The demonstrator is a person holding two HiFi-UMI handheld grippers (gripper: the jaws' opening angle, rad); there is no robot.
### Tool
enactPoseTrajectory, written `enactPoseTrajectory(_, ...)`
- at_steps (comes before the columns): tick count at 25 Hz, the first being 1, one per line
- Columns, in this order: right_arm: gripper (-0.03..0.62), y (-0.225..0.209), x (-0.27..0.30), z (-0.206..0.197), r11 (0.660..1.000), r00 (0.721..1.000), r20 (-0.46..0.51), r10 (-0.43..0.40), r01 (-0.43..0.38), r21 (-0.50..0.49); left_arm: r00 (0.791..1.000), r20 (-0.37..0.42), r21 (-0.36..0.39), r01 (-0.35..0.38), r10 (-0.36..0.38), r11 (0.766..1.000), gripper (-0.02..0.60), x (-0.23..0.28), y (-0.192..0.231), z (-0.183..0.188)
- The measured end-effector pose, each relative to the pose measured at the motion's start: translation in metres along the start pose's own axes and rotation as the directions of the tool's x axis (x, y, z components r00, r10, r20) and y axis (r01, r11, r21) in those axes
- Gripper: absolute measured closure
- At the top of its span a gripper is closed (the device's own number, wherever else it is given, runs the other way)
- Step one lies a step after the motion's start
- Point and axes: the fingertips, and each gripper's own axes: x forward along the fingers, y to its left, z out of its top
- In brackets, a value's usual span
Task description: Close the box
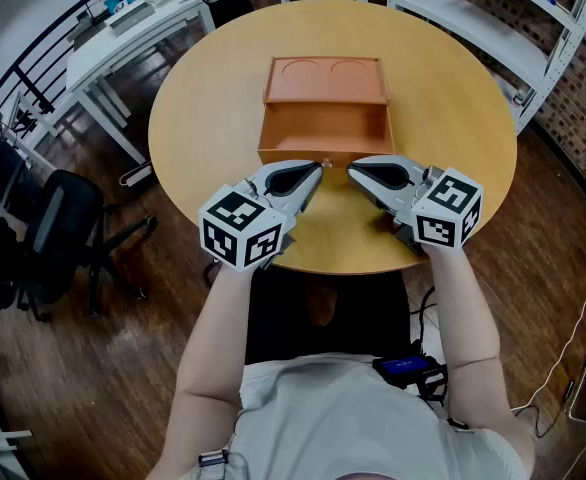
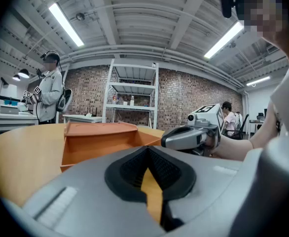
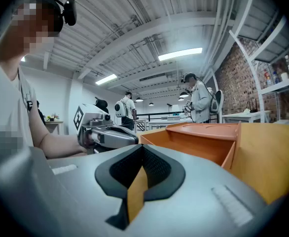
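Well, the big round table [image 1: 453, 118] has the orange box [image 1: 323, 128] near its middle. The box is wide open, with its lid [image 1: 325, 80] tipped back at 12 o'clock, so closing it is all left to do. The 2 tongs wait just beside its front wall: the left gripper [image 1: 313, 173] at 7 o'clock and the right gripper [image 1: 358, 171] at 5 o'clock. Both are pinched tight and hold nothing.

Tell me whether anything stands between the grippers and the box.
Nothing visible does. Only table surface lies between the left gripper, the right gripper and the near wall of the box. Its lid is open at the far side.
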Motion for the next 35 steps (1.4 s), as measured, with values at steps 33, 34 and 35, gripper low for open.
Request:
enactPoseTrajectory(33, 0.594, -0.036, 0.062, -0.033, 0.519, 0.723, -0.434, -0.537, -0.122, -0.846, 1.000, 0.017, 0.000, -0.022, 0.022, 1.000, 0.580, -0.006, 0.010, 0.000)
enactPoseTrajectory(34, 0.594, -0.037, 0.064, -0.031, 0.505, 0.722, -0.423, -0.548, -0.118, -0.855, 1.000, 0.017, 0.000, -0.022, 0.022, 1.000, 0.580, -0.006, 0.009, 0.001)
enactPoseTrajectory(35, 0.594, -0.038, 0.066, -0.029, 0.495, 0.721, -0.413, -0.556, -0.112, -0.862, 1.000, 0.016, 0.000, -0.021, 0.021, 1.000, 0.580, -0.005, 0.009, 0.001)
